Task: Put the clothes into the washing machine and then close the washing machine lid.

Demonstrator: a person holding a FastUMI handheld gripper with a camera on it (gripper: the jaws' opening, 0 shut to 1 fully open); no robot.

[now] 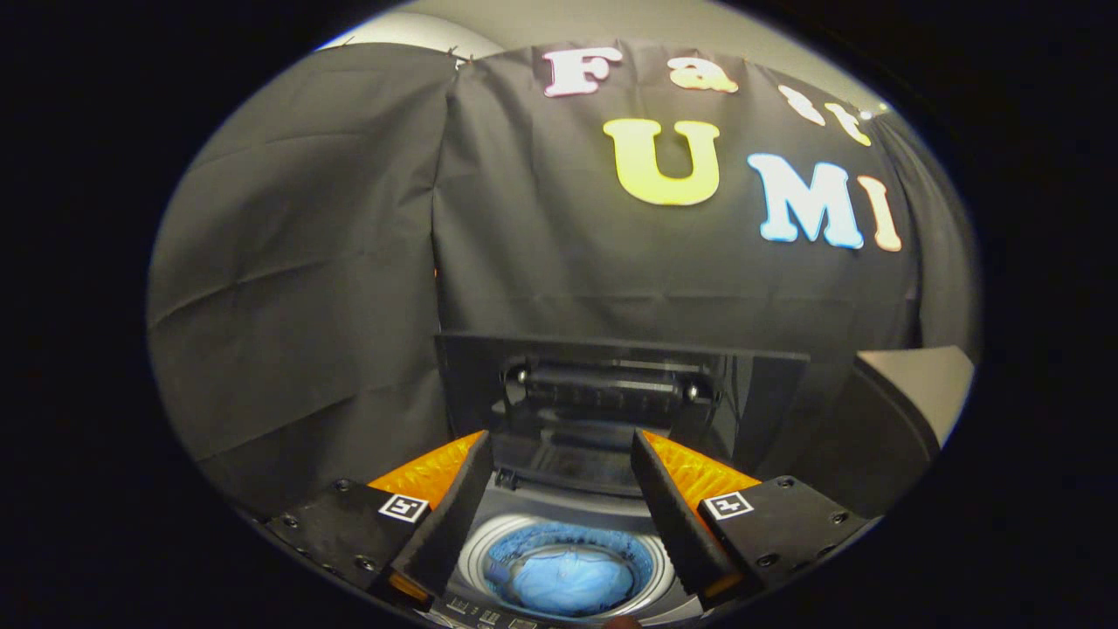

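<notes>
A: What's in the washer?
B: Crumpled blue clothes down in the drum, below the fingers.
A: Lid?
B: Standing open beyond them. Fingers spread, gripping nothing.

The washing machine is cut off at its near edge, so its control panel shows only as a strip with markings too small to make out. The hand-held gripper fingers, spread apart, cover both sides of the drum rim. The blue clothes blur into one lump, folds indistinct. The raised lid hides the wall behind it.
</notes>
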